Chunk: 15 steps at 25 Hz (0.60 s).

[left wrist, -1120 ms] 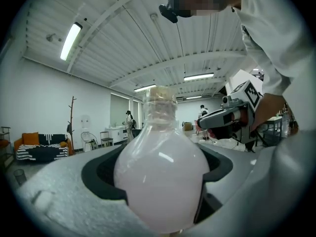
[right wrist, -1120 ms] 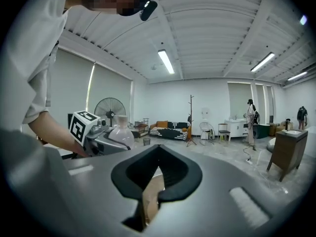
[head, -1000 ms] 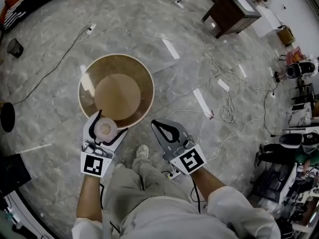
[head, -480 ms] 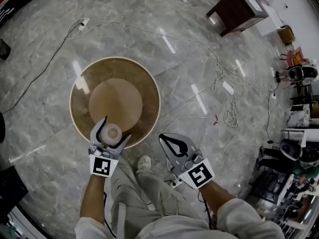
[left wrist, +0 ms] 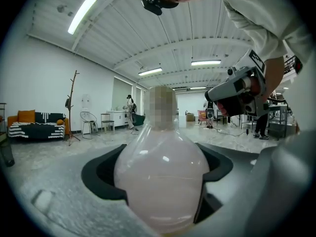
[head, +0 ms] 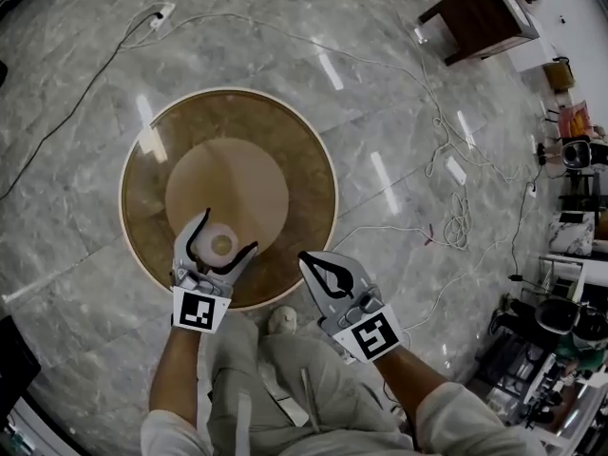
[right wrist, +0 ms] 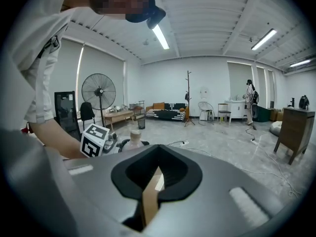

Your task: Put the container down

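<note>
A pale, rounded container [head: 220, 245] with a narrow neck sits between the fingers of my left gripper [head: 228, 232], which is shut on it. It hangs over the near part of a round brown table [head: 285, 150], by the edge of the table's lighter central disc. In the left gripper view the container [left wrist: 160, 177] fills the space between the black pads. My right gripper [head: 304, 257] is shut and holds nothing, just off the table's near right rim. In the right gripper view, the right gripper [right wrist: 157, 174] points towards the left gripper's marker cube [right wrist: 94, 139] and the container [right wrist: 134, 136].
Cables [head: 446, 160] trail over the marble floor to the right, and a power strip [head: 159, 12] lies at the upper left. A dark wooden cabinet [head: 484, 17] stands at the upper right. The person's shoe [head: 280, 321] is just below the table's rim.
Both grippers have moved forward: the left one, still holding the container, has gone from the table's near rim to further in over the top. The right gripper has stayed shut.
</note>
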Available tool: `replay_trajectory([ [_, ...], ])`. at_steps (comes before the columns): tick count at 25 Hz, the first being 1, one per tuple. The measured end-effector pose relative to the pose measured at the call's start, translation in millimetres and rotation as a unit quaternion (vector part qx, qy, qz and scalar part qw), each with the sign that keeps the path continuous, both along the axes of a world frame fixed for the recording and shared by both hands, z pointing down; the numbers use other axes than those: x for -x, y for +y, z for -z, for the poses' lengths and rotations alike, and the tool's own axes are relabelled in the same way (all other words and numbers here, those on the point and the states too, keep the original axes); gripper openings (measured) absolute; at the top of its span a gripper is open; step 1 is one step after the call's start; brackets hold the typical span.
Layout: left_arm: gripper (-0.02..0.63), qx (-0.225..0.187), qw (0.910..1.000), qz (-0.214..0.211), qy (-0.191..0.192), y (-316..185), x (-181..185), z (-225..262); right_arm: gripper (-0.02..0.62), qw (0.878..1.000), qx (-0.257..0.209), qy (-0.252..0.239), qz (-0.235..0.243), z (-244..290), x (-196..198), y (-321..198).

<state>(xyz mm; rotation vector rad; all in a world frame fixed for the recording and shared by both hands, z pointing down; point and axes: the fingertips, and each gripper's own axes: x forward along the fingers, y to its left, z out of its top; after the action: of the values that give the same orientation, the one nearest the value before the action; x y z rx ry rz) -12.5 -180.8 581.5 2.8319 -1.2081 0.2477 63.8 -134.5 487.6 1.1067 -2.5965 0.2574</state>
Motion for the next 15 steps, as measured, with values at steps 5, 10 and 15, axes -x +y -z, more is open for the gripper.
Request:
replay_trajectory([
  [5, 0.426, -0.004, 1.0, 0.0, -0.007, -13, 4, -58, 0.0, 1.0, 0.002, -0.003, 0.002, -51, 4, -14],
  [10, 0.426, -0.004, 0.9999, -0.008, -0.011, -12, 3, -101, 0.002, 1.0, -0.001, -0.007, 0.002, -88, 4, -20],
  [15, 0.426, -0.007, 0.9997, -0.023, -0.005, -8, 0, -133, 0.002, 1.0, -0.011, -0.011, 0.004, -116, 5, -17],
])
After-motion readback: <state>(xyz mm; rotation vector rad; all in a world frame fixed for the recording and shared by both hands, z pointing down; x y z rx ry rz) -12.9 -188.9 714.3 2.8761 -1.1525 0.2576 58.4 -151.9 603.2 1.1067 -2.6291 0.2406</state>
